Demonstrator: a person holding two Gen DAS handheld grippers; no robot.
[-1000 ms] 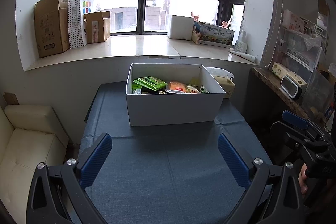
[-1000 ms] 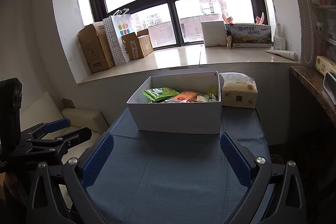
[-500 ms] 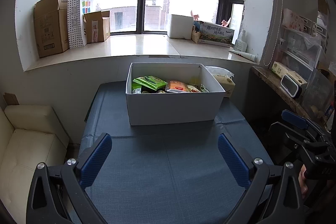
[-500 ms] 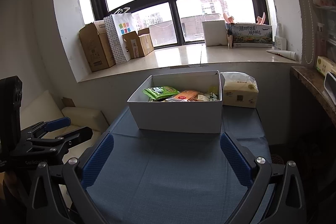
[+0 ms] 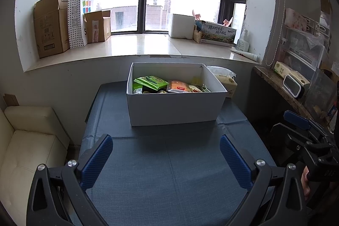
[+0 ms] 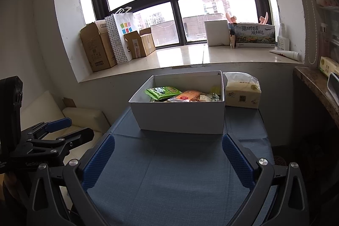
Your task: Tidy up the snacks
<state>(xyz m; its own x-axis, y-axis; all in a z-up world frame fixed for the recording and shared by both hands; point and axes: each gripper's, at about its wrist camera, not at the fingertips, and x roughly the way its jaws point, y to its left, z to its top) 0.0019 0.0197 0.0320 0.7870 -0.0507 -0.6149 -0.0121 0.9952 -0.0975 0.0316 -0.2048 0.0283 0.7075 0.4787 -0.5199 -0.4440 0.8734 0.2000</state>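
A white open box (image 5: 173, 109) (image 6: 180, 118) stands at the far end of a blue-covered table (image 5: 169, 173) (image 6: 169, 179). Several snack packs lie in it, among them a green pack (image 5: 151, 82) (image 6: 163, 92) and an orange pack (image 5: 179, 86) (image 6: 188, 95). My left gripper (image 5: 166, 154) is open and empty, held over the near part of the table, well short of the box. My right gripper (image 6: 168, 151) is open and empty too, to the right of the left one. Each gripper also shows at the edge of the other's view, the right one (image 5: 296, 120) and the left one (image 6: 59, 123).
A tissue pack (image 5: 224, 81) (image 6: 242, 92) sits right of the box. A windowsill behind holds cardboard boxes (image 5: 50, 24), a dotted paper bag (image 5: 79, 16) and a printed carton (image 5: 218, 33). A cream sofa (image 5: 25, 137) is on the left, a cluttered counter (image 5: 292, 88) on the right.
The right wrist view has shifted a little toward the box and slightly left. The left gripper has barely moved. Both jaws stay wide apart.
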